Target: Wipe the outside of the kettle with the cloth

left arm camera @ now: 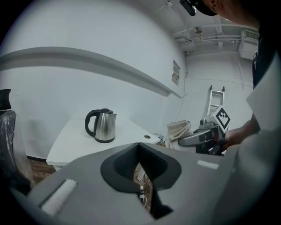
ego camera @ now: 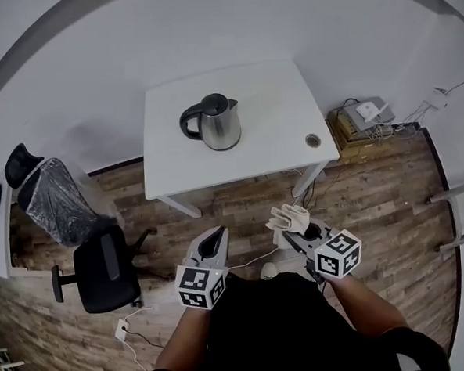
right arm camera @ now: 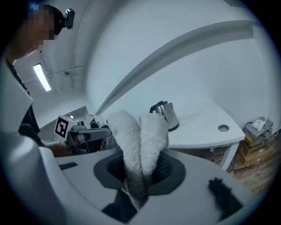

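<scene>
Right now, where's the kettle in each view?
Head view: kettle upper centre, on the table.
Left gripper view: kettle left of centre, on the table.
Right gripper view: kettle at centre, just right of the cloth's top.
Shared landmark: the white table's round cable hole.

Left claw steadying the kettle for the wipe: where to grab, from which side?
The black handle, with the left claw coming from the left. The kettle stands upright and its loop juts out on that side; that leaves the steel body free for the cloth.
</scene>
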The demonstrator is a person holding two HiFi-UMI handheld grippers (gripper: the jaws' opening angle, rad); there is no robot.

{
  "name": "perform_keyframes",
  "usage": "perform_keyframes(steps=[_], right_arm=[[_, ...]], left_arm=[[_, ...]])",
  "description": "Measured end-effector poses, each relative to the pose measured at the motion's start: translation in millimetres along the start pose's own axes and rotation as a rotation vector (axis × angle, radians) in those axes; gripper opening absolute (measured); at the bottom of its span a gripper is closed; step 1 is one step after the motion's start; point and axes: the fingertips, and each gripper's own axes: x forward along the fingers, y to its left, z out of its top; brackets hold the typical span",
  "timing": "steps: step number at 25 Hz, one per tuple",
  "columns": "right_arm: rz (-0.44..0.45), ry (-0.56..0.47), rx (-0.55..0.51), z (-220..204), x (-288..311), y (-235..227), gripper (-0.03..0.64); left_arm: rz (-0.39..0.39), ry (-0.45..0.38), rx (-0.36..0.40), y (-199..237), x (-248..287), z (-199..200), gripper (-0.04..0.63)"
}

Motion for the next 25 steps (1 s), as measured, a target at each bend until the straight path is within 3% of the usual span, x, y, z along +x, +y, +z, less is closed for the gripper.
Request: perform_keyframes(steps=[6,8,14,21,25], right_arm=[[0.04,0.022,0.024,-1.0,21.4,-20.5,0.095],[0.043,0.041,0.055,-7.6,32.0,-23.6,0.095],[0.03,0.127,0.04,-1.4,86.0,-27.0,0.095],[-0.112,0.232,-0.189,47.4,183.8,-23.2,0.095],[-0.259,0.247,-0.433,100.2,236.2,-31.7,0.096]], left_arm=[[0.075,0.038,-0.039,18.7,-0.1,-8.4,0.008],[0.053,0.028,-0.062,27.5,12.0,-5.5,0.008],[-0.054,0.037,-0.034,68.8,56.2,10.1,0.008],[-0.154,0.036,-0.022,164.8,107.0,49.5,0.008],[-0.211,0.054,-0.002,220.1,122.4,58.6,0.006]])
